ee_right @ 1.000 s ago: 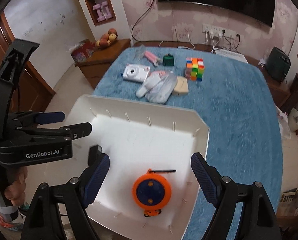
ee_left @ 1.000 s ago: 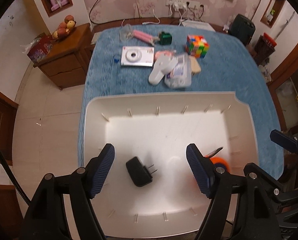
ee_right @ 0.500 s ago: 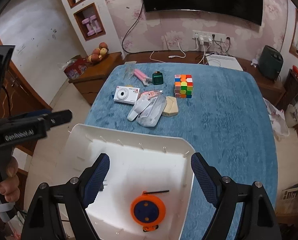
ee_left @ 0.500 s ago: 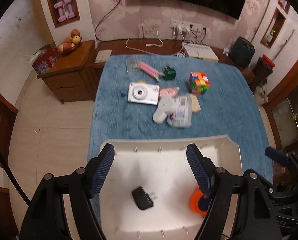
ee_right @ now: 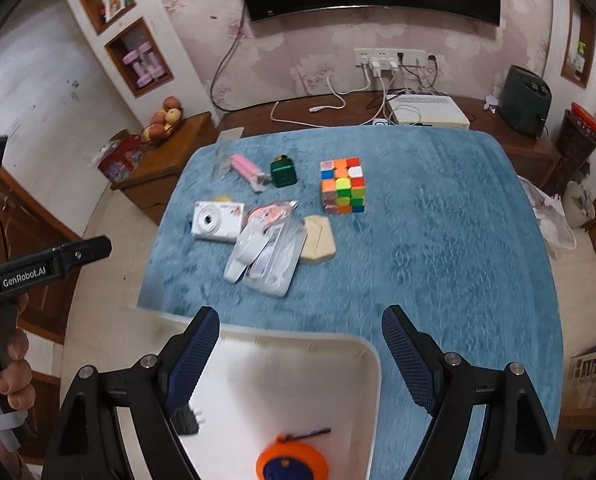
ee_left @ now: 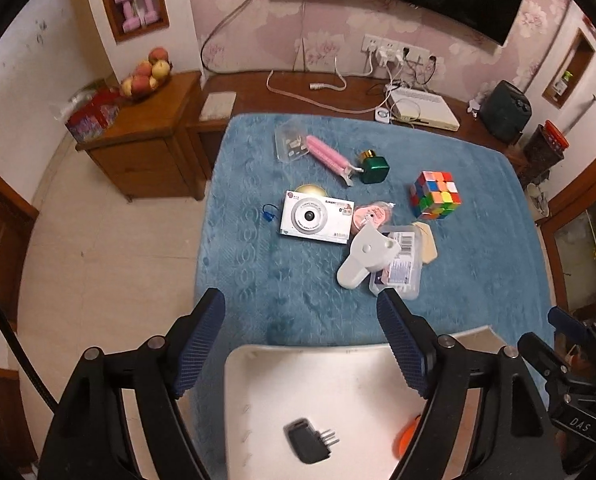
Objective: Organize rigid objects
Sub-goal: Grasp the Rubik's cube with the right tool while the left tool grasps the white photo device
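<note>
We see the white tray [ee_left: 337, 364] at the near edge of the blue-covered worktop [ee_left: 250, 280], with the black plug adapter [ee_left: 309, 440] and the orange tape measure [ee_right: 292, 462] lying inside it, apart from each other. The rest of the rigid things sit in a cluster toward the far left of the worktop: white camera [ee_left: 315, 218], pink hair clip [ee_left: 329, 158], green bottle [ee_left: 373, 168], colour cube [ee_left: 435, 194], and a white handle-shaped piece [ee_left: 365, 258] leaning over a clear packet [ee_left: 397, 268], with a beige block [ee_right: 317, 240] touching that packet. A broad strip of bare blue cloth lies between the tray's far rim and the cluster, and the whole right side of the worktop is open too. The camera sits near the left edge.

Our left hand-held gripper [ee_left: 301, 344] is released, jaws spread wide with nothing between them, above the tray's far rim. The right hand-held gripper [ee_right: 299, 354] is likewise spread and carries nothing, over the tray's right corner.

Against a second ago, both have pulled up and back: the tray then filled the lower view with the adapter and tape measure right between the fingers, and now they lie low in the frame while the far cluster comes into the middle.
</note>
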Demonstrator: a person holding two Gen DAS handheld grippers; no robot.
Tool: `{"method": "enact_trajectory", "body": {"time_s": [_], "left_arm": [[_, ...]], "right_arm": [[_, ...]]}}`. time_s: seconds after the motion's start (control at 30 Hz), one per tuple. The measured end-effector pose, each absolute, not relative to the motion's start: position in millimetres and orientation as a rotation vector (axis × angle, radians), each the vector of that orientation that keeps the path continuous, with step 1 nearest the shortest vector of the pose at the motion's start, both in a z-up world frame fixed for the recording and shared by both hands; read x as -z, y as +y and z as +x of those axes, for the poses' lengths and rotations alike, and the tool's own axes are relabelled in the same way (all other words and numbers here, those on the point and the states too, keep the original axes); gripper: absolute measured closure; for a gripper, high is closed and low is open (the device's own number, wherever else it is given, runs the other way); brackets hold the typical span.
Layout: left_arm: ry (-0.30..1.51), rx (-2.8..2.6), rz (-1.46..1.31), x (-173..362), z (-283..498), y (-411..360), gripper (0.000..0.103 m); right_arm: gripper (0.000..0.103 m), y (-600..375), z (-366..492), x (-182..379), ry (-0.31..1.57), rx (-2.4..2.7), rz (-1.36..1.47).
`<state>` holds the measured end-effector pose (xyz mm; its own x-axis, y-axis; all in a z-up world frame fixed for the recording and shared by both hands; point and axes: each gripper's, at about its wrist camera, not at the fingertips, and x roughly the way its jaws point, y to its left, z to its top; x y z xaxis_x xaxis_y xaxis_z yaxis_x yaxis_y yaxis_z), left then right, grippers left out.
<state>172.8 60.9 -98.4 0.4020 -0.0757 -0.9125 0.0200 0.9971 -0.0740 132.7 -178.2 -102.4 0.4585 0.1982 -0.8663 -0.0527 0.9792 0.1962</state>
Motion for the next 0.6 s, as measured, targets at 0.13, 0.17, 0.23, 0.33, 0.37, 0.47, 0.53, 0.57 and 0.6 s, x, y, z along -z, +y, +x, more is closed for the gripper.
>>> {"method": "enact_trajectory", "body": {"time_s": [0.13, 0.17, 0.23, 0.33, 0.37, 0.47, 0.53, 0.57, 0.6], "left_arm": [[1.22, 0.052, -0.107, 115, 204, 57, 0.022], [1.232, 0.049, -0.12, 119, 210, 56, 0.022], [1.265, 0.037, -0.152, 128, 226, 52, 0.022], [1.326, 0.003, -0.229, 145, 249, 50, 0.022], [1.35, -0.027, -0.268, 152, 257, 51, 0.022], [1.388, -0.103, -0.376, 168, 275, 56, 0.022], [1.406, -0.137, -0.452, 178, 282, 60, 0.022], [1.413, -0.153, -0.485, 183, 286, 62, 0.022], [1.427, -0.173, -0.512, 189, 290, 64, 0.022]], "right_arm": [[0.019, -183, 161, 108, 1.08, -0.127, 0.14], [0.019, -184, 168, 109, 1.078, -0.122, 0.138], [0.019, -187, 188, 113, 1.075, -0.103, 0.131], [0.019, -191, 214, 120, 1.082, -0.093, 0.127], [0.019, -192, 225, 124, 1.088, -0.085, 0.122], [0.019, -194, 251, 136, 1.105, -0.078, 0.114], [0.019, -195, 265, 144, 1.119, -0.08, 0.118], [0.019, -195, 274, 150, 1.129, -0.076, 0.116], [0.019, -195, 279, 154, 1.136, -0.073, 0.116]]}}
